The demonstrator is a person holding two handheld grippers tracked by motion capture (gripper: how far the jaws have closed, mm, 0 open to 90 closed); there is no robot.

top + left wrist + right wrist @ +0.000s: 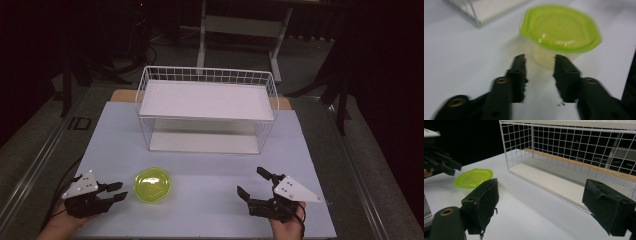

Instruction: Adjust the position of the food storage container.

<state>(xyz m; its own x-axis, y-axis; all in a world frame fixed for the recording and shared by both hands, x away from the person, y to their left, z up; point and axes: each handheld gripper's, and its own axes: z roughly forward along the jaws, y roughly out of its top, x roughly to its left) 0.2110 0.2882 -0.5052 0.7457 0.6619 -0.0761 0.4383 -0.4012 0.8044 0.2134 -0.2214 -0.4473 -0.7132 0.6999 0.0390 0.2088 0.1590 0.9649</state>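
I am holding my left gripper (116, 190) low over the near left part of the white table (200, 210), my hand coming in from the bottom edge with the grey three-cornered plate facing up and the jaws pointing level toward the right. The jaws are standing partly apart with nothing between them; in the left gripper view their tips are sitting just short of the green-lidded container (560, 27), near it but not touching, one on each side of its pale lower wall.

The container (153, 184) is standing upright on the table just beside those jaw tips, between my two grippers and in front of the white wire rack (206, 107), well apart from it.

I am keeping my right gripper (252, 182) at the near right of the table, the hand under it at the bottom edge, the body tilted so the jaws are pointing up and leftward toward the rack. Its jaws are spread wide and holding nothing; in the right gripper view the two black pads (482, 202) are framing the rack's lower shelf (549, 180), with the container (473, 178) off to the side.
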